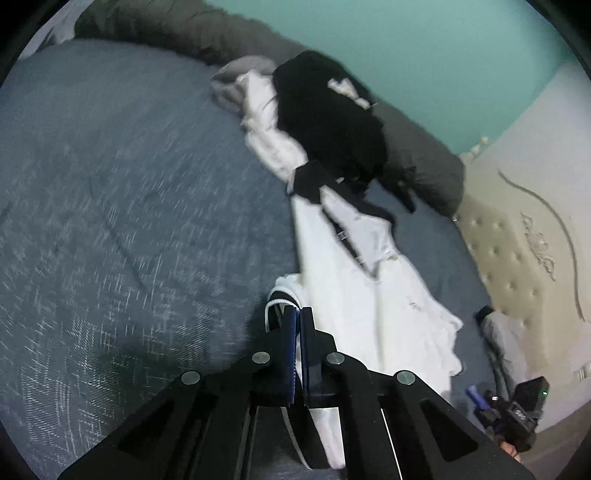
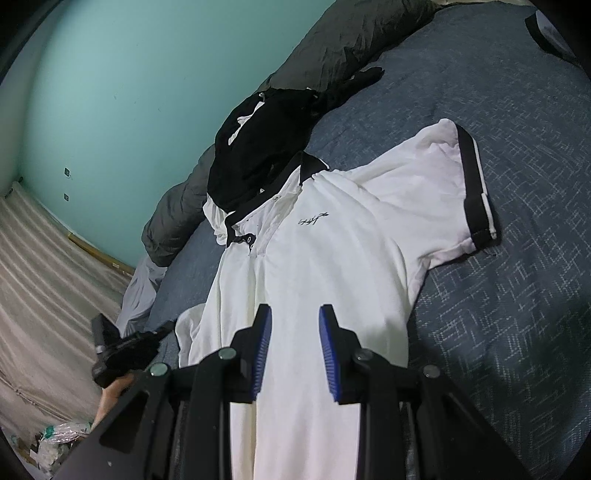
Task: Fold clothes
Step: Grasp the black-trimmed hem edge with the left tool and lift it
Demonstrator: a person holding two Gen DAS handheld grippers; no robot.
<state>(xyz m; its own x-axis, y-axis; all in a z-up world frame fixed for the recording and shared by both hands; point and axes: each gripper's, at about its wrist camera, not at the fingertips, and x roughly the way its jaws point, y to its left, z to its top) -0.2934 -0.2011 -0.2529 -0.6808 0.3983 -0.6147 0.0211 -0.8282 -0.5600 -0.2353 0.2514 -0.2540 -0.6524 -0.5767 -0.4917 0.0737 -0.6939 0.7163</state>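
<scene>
A white polo shirt [image 2: 332,240] with black collar and black sleeve bands lies face up on the blue bed cover [image 2: 498,295]. My right gripper [image 2: 295,314] hovers open over the shirt's lower body, with nothing between its blue pads. In the left wrist view the shirt [image 1: 369,295] stretches away to the right. My left gripper [image 1: 298,314] is shut on the shirt's black-banded sleeve [image 1: 280,295], lifting it off the bed. The left gripper [image 2: 125,350], held by a hand, also shows at the shirt's left side. The right gripper [image 1: 517,417] shows at the lower right.
A black garment [image 2: 258,147] lies heaped over the shirt's collar end. A rolled grey duvet [image 2: 351,33] runs along the teal wall. The tufted cream headboard [image 1: 517,240] stands at the right. Grey cloth [image 1: 229,85] lies beyond the heap. Another black-trimmed white garment [image 2: 546,33] lies far right.
</scene>
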